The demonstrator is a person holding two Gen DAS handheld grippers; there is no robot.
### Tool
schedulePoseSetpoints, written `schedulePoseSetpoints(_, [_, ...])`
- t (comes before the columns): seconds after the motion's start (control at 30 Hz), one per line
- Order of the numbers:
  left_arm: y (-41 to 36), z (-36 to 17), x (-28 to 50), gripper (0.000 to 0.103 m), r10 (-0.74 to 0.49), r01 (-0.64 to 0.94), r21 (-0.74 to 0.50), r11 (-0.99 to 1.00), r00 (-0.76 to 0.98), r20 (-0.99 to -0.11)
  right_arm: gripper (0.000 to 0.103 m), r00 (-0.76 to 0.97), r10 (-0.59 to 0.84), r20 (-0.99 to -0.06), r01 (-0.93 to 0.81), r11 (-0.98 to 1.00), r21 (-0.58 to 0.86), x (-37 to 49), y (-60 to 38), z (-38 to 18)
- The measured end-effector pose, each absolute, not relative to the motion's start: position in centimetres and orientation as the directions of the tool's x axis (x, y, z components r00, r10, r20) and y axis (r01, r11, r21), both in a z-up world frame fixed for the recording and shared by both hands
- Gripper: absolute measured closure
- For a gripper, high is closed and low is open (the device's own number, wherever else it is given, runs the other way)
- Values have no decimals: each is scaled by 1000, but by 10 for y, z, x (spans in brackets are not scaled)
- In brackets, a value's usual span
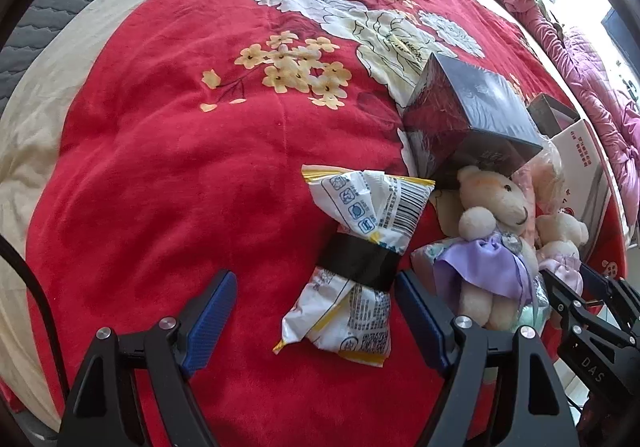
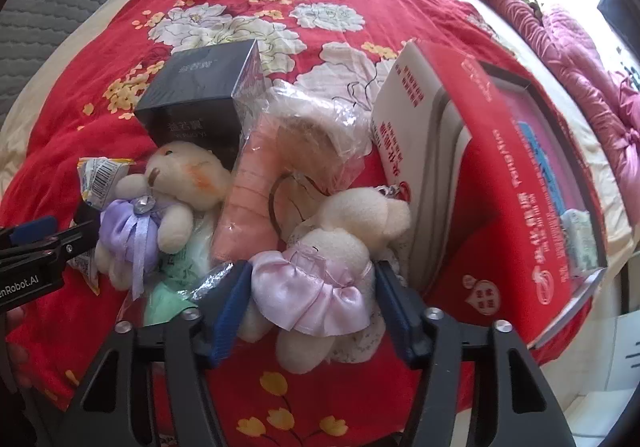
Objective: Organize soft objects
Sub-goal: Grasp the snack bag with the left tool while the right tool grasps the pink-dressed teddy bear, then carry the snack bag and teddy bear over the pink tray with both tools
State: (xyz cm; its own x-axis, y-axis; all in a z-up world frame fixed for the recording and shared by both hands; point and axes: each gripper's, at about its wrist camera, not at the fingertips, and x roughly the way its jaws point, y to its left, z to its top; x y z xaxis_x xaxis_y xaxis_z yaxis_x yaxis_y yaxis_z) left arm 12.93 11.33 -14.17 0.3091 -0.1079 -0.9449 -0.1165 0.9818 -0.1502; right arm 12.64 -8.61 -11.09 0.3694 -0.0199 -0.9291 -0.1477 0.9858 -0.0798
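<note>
On a red flowered blanket (image 1: pixel 168 167) lies a white and yellow snack bag (image 1: pixel 356 267) wrapped with black tape. My left gripper (image 1: pixel 316 299) is open, its blue pads on either side of the bag's lower half. Beside it lies a cream teddy bear in a purple dress (image 1: pixel 488 243), which also shows in the right wrist view (image 2: pixel 160 207). My right gripper (image 2: pixel 312 311) is open around a cream teddy bear in a pink dress (image 2: pixel 320 271), pads at its sides. A pink cloth in clear plastic (image 2: pixel 264 191) lies between the bears.
A dark glossy box (image 1: pixel 468 115) stands behind the purple bear. An open red and white carton (image 2: pixel 500 183) leans at the right. A green packet (image 2: pixel 172 287) lies under the bears. A pink quilt (image 2: pixel 580 59) is bunched at the far right.
</note>
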Motion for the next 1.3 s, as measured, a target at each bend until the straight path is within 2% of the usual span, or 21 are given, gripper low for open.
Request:
schedulePoseSetpoints(0.1, [110, -145, 132, 24, -112, -108, -153, 982, 312, -944, 54, 389, -6, -921, -147, 987, -68, 125, -89, -107])
schedulePoseSetpoints(0.2, [107, -147, 134, 36, -124, -92, -160, 983, 315, -941, 56, 418, 31, -908, -155, 987, -38, 121, -96, -93])
schedulePoseSetpoints(0.27, [103, -145, 134, 58, -158, -75, -191, 979, 321, -934, 56, 433, 60, -899, -154, 988, -8, 119, -102, -83])
schedulePoseSetpoints(0.47, [101, -135, 132, 61, -179, -72, -216, 974, 347, -920, 56, 486, 148, -862, -155, 985, 82, 110, -121, -50])
schedulePoseSetpoints(0.63, [101, -98, 120, 61, -174, -59, -218, 974, 420, -890, 56, 524, 185, -832, -160, 980, 117, 102, -136, -27])
schedulePoseSetpoints(0.93, [58, -28, 108, 61, -233, 41, -247, 968, 508, -829, 56, 590, 186, -786, -129, 982, 135, 86, -171, 7])
schedulePoseSetpoints(1.3, [-33, 20, 108, 61, -341, 209, -270, 940, 509, -791, 56, 681, 127, -721, -45, 990, 131, 69, -246, 48])
